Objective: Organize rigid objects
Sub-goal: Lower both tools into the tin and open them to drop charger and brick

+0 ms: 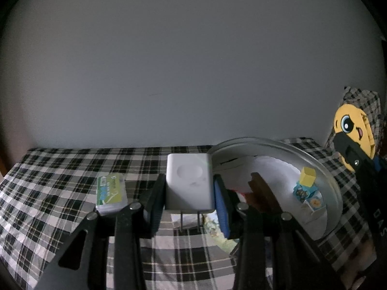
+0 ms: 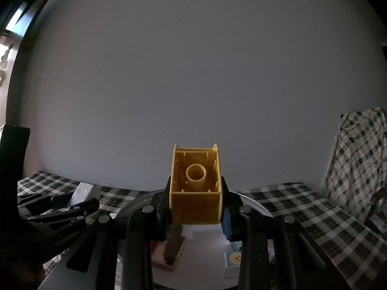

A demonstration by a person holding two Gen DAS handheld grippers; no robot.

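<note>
- White plastic charger block (image 1: pixel 188 183) is clamped between the two fingers of the left gripper (image 1: pixel 187 193); its two metal prongs point back toward the camera, and it is held above the checked cloth (image 1: pixel 48 193), just left of the tray rim.
- Yellow hollow toy brick (image 2: pixel 196 186) is clamped in the right gripper (image 2: pixel 197 200), open underside facing the camera with a central tube visible; it is held above the round metal tray (image 2: pixel 256 205).
- Both grippers are closed only as far as the width of the held objects.
- On the tray (image 1: pixel 321 166), a small yellow cube (image 1: pixel 307 176) is seen on top of a blue printed box (image 1: pixel 305 192); a brown wooden piece (image 1: pixel 260 186) and white sheets lie beside it.
- In the right wrist view, a brown block (image 2: pixel 173 244) and a sun-printed card (image 2: pixel 232 259) lie on the tray below the gripper.
- A green-labelled packet (image 1: pixel 111 191) lies on the cloth, left of the left gripper, apart from the tray.
- A yellow cartoon-face figure (image 1: pixel 354 130) is seen at the far right, partly hidden by the right gripper's black body.
- The left gripper (image 2: pixel 60 207) is seen at the left of the right wrist view.
</note>
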